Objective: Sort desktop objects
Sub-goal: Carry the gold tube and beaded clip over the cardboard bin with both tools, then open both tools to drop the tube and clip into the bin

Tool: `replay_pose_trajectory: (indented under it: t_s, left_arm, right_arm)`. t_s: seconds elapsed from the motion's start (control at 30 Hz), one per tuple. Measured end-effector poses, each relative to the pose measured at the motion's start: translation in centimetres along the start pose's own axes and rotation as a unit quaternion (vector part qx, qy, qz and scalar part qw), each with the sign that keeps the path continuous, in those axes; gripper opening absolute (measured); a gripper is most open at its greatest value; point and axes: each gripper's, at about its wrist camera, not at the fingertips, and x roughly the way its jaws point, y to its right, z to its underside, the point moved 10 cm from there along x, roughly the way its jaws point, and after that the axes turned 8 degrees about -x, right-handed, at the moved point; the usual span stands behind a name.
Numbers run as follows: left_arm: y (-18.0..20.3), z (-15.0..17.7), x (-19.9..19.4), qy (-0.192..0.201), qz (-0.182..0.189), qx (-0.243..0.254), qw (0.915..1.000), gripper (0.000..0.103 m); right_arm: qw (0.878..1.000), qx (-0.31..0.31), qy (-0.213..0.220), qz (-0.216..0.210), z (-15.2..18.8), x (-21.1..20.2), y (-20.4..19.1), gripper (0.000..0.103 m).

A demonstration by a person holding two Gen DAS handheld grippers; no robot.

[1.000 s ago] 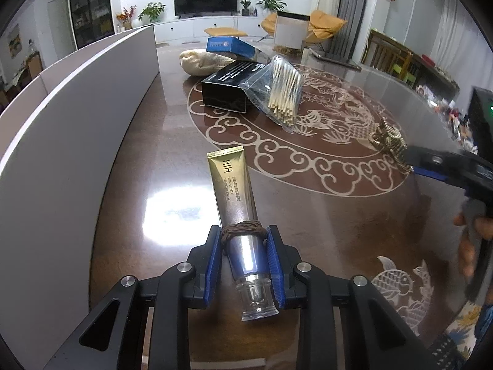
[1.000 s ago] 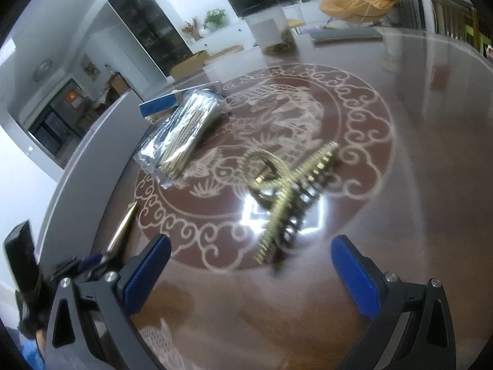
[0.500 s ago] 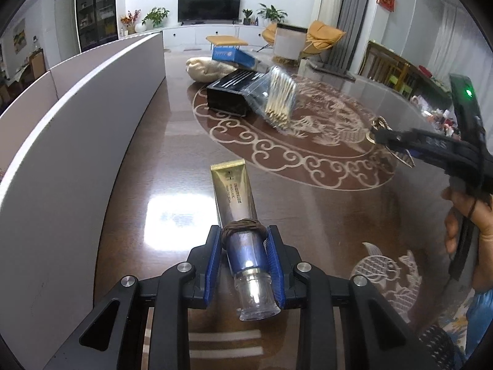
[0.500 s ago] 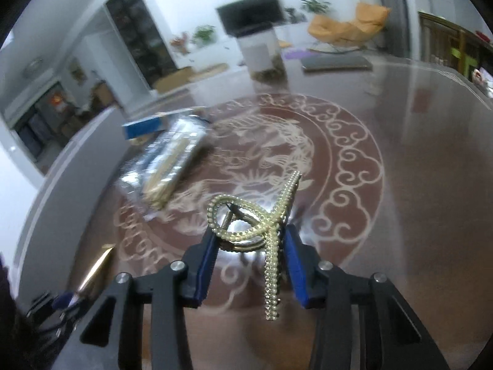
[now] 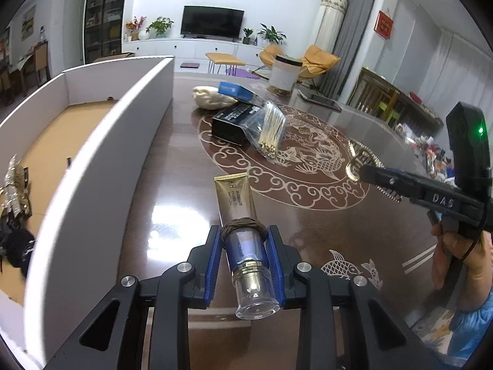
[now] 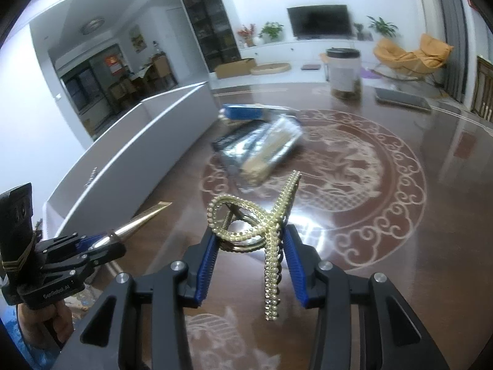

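My left gripper (image 5: 245,252) is shut on a gold and silver cosmetic tube (image 5: 237,206) with a brown hair tie around it, held above the dark table. My right gripper (image 6: 251,256) is shut on a gold pearl hair claw clip (image 6: 262,225), lifted off the table; the clip also shows in the left wrist view (image 5: 360,157). A white cardboard box (image 5: 101,160) stands at the left, open, with hair accessories (image 5: 14,182) inside. The left gripper and tube appear in the right wrist view (image 6: 92,243).
On the table's far part lie a bag of cotton swabs (image 5: 271,126), a black box (image 5: 237,120), a blue box (image 5: 237,91), a beige pouch (image 5: 209,97) and a jar (image 5: 285,75). A laptop (image 6: 400,100) lies at the back right.
My right gripper closed on the hair claw clip and lifted it off the table. My left gripper rose with the tube, so the inside of the white box now shows.
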Motion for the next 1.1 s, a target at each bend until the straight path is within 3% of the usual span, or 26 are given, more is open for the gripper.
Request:
replay_pose_trajectory:
  t_s: [0.23, 0.33, 0.43, 0.63, 0.77, 0.93, 1.0, 1.07, 1.1]
  left_arm:
    - [-1.9, -4.2, -6.5, 0.056, 0.019, -0.028, 0.9979, 0.029]
    - [-5.5, -7.0, -9.3, 0.081, 0.009, -0.048, 0.9955, 0.029]
    - [-10.9, -9.4, -10.7, 0.090, -0.030, -0.067, 0.9932, 0.029]
    - [-19.9, -10.4, -9.5, 0.048, -0.072, -0.122, 0.9888, 0.029]
    - [-21.4, -8.8, -6.8, 0.003, -0.080, -0.124, 0.9890, 0.029]
    - [-21.7, -7.2, -4.5, -0.043, -0.103, -0.120, 0.9865, 0.032]
    - [-21.8, -7.1, -4.0, -0.053, -0.118, -0.113, 0.9852, 0.044]
    - [-21.9, -7.2, -3.8, -0.052, -0.134, -0.109, 0.9837, 0.082]
    - [-21.9, -7.3, -4.1, -0.040, -0.140, -0.107, 0.9835, 0.086]
  right_arm:
    - [0.998, -0.056, 0.002, -0.020, -3.5, 1.0, -4.8, 0.043]
    - [0.995, -0.087, 0.015, -0.047, -6.9, 1.4, -9.1, 0.043]
    - [0.989, -0.120, 0.024, -0.087, -10.3, 2.3, -14.8, 0.043]
    - [0.973, -0.178, 0.030, -0.143, -15.6, 6.4, -25.3, 0.043]
    - [0.970, -0.193, -0.016, -0.147, -16.7, 11.8, -28.9, 0.043]
    - [0.968, -0.207, -0.080, -0.116, -15.8, 18.0, -29.7, 0.044]
    - [0.969, -0.200, -0.093, -0.112, -15.7, 19.4, -29.7, 0.046]
    - [0.972, -0.181, -0.101, -0.107, -15.5, 20.2, -29.2, 0.074]
    - [0.974, -0.175, -0.099, -0.106, -15.6, 20.2, -29.1, 0.081]
